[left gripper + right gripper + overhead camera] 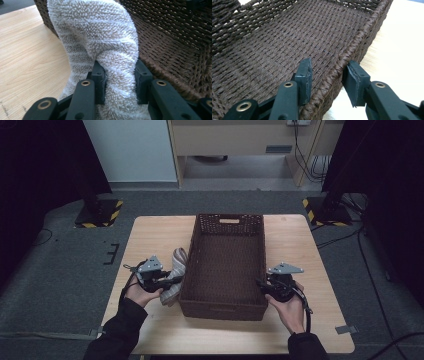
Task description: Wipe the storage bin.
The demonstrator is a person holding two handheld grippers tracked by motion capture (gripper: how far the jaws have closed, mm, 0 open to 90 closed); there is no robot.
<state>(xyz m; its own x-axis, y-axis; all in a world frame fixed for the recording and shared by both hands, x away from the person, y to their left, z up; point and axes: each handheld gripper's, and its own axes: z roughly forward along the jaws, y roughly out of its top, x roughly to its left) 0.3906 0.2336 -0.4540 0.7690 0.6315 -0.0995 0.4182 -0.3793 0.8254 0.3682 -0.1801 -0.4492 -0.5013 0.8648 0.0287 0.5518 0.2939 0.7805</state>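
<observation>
A fluffy beige towel (pixel 173 275) stands bunched on the table, against the left outer wall of a dark brown wicker basket (pixel 200 265). My left gripper (pixel 120 82) is shut on the towel (pixel 100 37), its pads squeezing the pile just beside the basket wall (pixel 175 45). In the high view my left gripper (pixel 159 279) sits at the basket's near left. My right gripper (pixel 265 287) is at the basket's right wall. Its jaws (pixel 327 80) straddle the woven rim (pixel 352 47), one pad inside and one outside, close to the rim without clearly pressing on it. The basket's inside (pixel 287 42) is bare.
The basket sits in the middle of a light wooden table (pixel 150 240). Bare tabletop lies left of the towel and right of the basket. Two dark stands with striped feet (pixel 97 215) stand on the floor beyond the table's far corners.
</observation>
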